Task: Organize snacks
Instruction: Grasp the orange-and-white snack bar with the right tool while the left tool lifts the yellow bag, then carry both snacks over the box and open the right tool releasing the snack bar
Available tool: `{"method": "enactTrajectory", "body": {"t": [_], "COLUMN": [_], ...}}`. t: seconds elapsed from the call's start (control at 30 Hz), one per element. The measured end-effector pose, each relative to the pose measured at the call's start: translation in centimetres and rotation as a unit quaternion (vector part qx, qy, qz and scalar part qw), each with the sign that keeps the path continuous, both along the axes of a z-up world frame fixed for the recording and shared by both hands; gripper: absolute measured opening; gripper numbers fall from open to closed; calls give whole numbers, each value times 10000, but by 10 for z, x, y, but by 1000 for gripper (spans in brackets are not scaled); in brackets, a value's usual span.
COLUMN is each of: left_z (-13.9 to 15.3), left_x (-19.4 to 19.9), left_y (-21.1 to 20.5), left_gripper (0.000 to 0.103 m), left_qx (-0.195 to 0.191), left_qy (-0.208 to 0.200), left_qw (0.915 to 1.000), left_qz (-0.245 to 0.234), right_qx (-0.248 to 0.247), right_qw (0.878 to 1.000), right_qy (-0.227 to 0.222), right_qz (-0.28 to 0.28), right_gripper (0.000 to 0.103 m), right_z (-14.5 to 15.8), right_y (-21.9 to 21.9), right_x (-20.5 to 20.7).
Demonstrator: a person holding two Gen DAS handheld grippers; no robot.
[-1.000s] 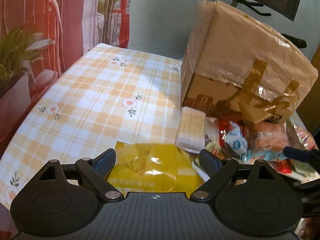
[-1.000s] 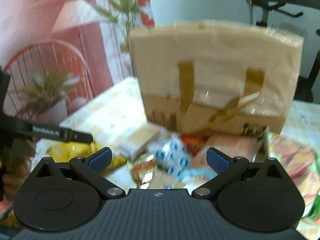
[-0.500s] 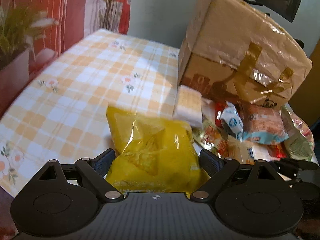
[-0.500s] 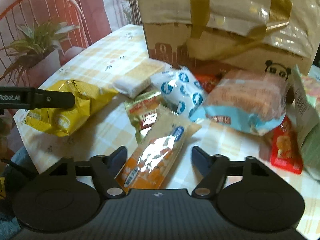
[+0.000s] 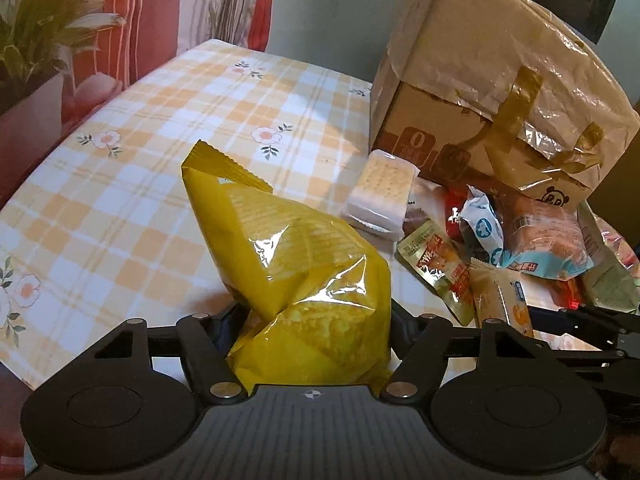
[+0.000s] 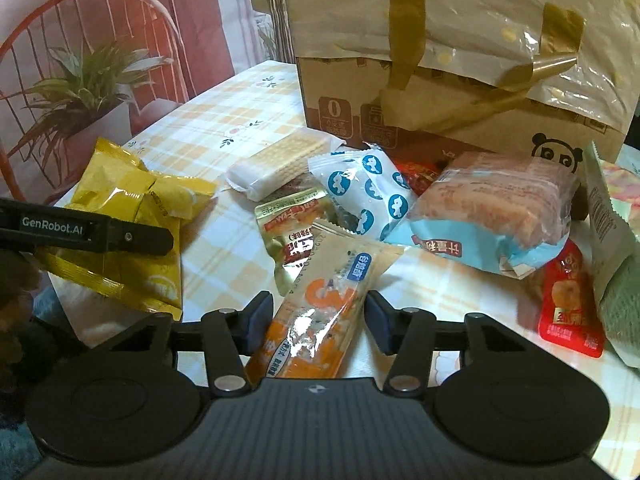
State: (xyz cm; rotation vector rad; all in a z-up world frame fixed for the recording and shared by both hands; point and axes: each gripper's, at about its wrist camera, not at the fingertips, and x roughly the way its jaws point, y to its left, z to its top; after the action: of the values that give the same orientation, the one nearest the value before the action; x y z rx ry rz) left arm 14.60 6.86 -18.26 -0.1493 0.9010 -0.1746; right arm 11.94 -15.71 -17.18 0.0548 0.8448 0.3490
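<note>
My left gripper (image 5: 312,332) is shut on a yellow chip bag (image 5: 296,272), whose far end tilts up off the checked tablecloth (image 5: 168,152). The bag also shows in the right wrist view (image 6: 132,216), with the left gripper (image 6: 120,236) across it. My right gripper (image 6: 316,320) has its jaws close on either side of an orange-and-beige snack bar packet (image 6: 324,304); I cannot tell if the pads press it. A pile of snacks lies before a beige tote bag (image 6: 460,48).
The pile holds a cracker pack (image 6: 280,160), a white-and-blue packet (image 6: 368,192), a gold pouch (image 6: 292,232), a bread pack (image 6: 500,208) and a red packet (image 6: 568,308). A potted plant (image 6: 84,88) stands beyond the table's left edge.
My left gripper has closed on the yellow chip bag and its far end has risen. My right gripper has come down over the orange snack packet and its jaws have narrowed around it.
</note>
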Motion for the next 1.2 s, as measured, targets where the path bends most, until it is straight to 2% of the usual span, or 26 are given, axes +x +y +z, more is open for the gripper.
{"method": "enactTrajectory", "body": {"t": [0.33, 0.47, 0.67, 0.9, 1.07, 1.2], "left_z": [25, 39, 64, 100, 134, 154], "left_x": [-13, -16, -22, -18, -6, 11], "left_y": [-2, -7, -14, -29, -46, -64], "left_gripper": [71, 71, 71, 71, 71, 71], "left_qx": [15, 186, 380, 485, 371, 203], "left_qy": [-504, -779, -1182, -1652, -2103, -2309], "left_qw": [9987, 9967, 9921, 9846, 9761, 9711], "left_qz": [-1, -89, -159, -286, -404, -562], "right_qx": [224, 556, 748, 1037, 1034, 1001], "right_qw": [9997, 9984, 9958, 9863, 9774, 9691], "right_qy": [87, 88, -485, -1206, -1767, -2183], "right_qz": [-68, -102, -205, -431, -523, -565], "right_gripper": [53, 45, 42, 42, 42, 42], "right_z": [-4, -1, 20, 50, 80, 108], "right_y": [-3, -12, -21, -41, -54, -64], "right_x": [2, 2, -6, -11, -8, 2]}}
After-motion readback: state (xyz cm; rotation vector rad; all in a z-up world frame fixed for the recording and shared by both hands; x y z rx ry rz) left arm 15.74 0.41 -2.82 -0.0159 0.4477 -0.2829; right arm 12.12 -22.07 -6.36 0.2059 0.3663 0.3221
